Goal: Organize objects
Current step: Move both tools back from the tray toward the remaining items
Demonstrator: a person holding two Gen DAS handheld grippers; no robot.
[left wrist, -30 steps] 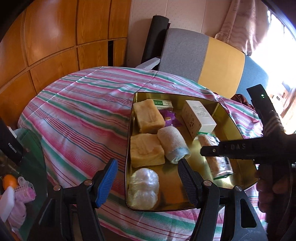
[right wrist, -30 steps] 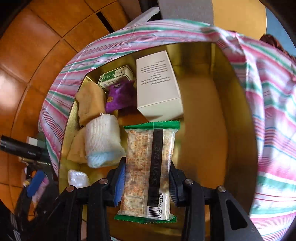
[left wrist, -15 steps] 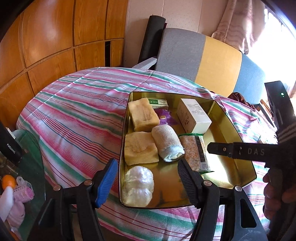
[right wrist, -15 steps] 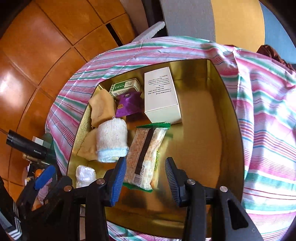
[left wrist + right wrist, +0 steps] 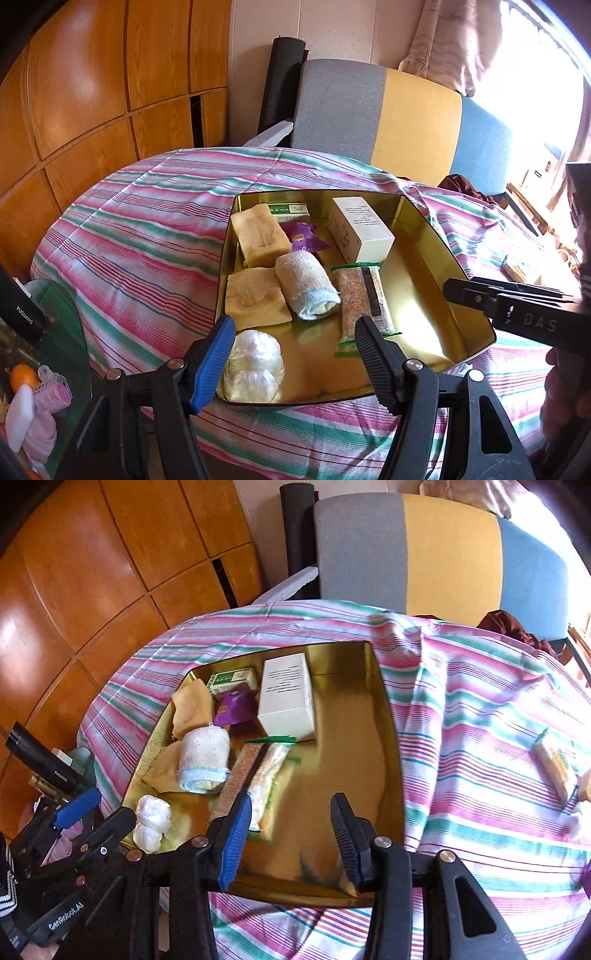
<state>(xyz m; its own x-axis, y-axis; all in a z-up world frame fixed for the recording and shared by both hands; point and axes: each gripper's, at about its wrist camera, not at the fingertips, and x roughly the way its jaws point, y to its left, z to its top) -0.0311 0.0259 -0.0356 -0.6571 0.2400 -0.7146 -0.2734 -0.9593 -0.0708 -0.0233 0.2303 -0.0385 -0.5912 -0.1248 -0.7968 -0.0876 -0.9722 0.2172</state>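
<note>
Snack bar (image 5: 364, 299) in its green-edged wrapper lies flat in the gold tray (image 5: 476, 321), packed beside the rolled bandage (image 5: 308, 291) and just in front of the white box (image 5: 360, 232), likely to keep everything gathered in one container. Right tool (image 5: 291, 834) hangs over the tray's near edge, wide apart and empty. Left tool (image 5: 295, 354) is likewise spread wide, gripping nothing, above the near rim.

Orange wood-panelled wall (image 5: 92, 92), a grey-yellow-blue chair (image 5: 399, 122), and a curtained, sunlit window (image 5: 535, 55).
</note>
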